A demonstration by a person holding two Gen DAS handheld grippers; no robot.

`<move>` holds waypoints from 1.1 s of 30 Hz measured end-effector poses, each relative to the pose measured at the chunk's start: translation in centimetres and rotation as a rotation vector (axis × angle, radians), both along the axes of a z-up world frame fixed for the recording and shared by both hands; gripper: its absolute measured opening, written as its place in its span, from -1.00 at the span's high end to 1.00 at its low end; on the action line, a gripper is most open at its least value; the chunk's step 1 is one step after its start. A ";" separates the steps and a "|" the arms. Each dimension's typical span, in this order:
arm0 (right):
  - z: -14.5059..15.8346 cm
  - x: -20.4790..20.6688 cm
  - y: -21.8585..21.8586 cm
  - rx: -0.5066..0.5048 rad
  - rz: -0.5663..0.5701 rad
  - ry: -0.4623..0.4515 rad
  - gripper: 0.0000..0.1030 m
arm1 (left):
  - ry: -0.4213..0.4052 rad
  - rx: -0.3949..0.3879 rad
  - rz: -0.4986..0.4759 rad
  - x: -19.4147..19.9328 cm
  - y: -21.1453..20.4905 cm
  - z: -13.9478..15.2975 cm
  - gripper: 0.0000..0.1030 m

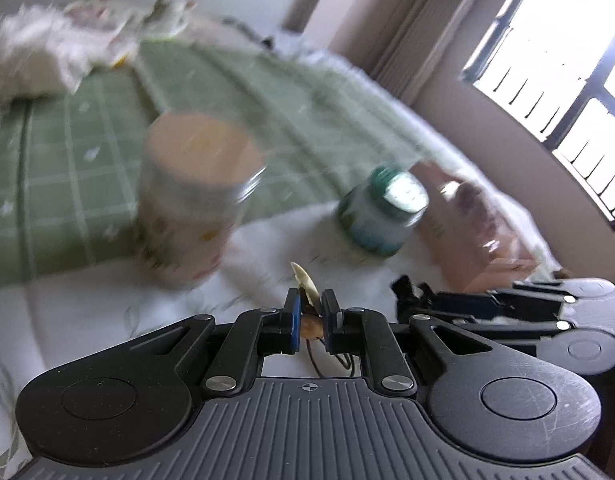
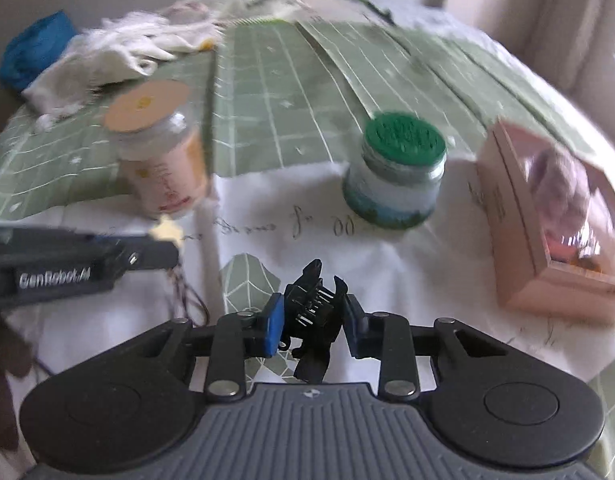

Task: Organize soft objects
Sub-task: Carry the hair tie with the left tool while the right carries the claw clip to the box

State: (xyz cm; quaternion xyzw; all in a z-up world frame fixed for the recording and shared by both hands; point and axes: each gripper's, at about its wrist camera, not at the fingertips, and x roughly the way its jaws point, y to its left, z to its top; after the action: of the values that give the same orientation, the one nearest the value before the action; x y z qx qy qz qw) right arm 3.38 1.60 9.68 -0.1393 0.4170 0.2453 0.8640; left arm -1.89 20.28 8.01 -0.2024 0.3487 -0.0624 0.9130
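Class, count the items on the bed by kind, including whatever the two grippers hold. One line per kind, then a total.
Lidded jars: 2, peach-lidded jar and green-lidded jar
Pink window boxes: 1
Black plastic claw hair clips: 1
Cream star charms on cord: 1
White cloth heaps: 1
Total: 6

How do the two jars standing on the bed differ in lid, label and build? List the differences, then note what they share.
Lid: the left jar has a flat peach lid; the right jar has a green textured one.
Label: the left jar's is pink and orange; the right jar's is green and blue.
Build: the left jar looks taller and slimmer; the right jar is squatter.
Both stand upright, capped, on the white sheet.
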 end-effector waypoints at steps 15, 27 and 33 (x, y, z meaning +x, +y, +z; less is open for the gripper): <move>14.7 10.0 -12.9 0.200 0.000 -0.296 0.41 | -0.248 0.014 -0.111 12.9 -7.0 15.6 0.75; 10.0 20.8 -27.2 0.301 -0.284 -0.071 0.41 | 0.048 -0.131 -0.312 27.0 -21.8 4.7 0.70; 2.8 22.8 -27.5 0.364 -0.313 0.142 0.19 | 0.027 -0.116 -0.288 26.0 -20.1 3.2 0.70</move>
State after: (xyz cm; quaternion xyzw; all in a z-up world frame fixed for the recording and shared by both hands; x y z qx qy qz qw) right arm 26.15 -25.86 12.52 0.1023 0.4422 0.1887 0.8709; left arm 24.08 0.15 11.21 -0.2037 0.3823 -0.2101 0.8765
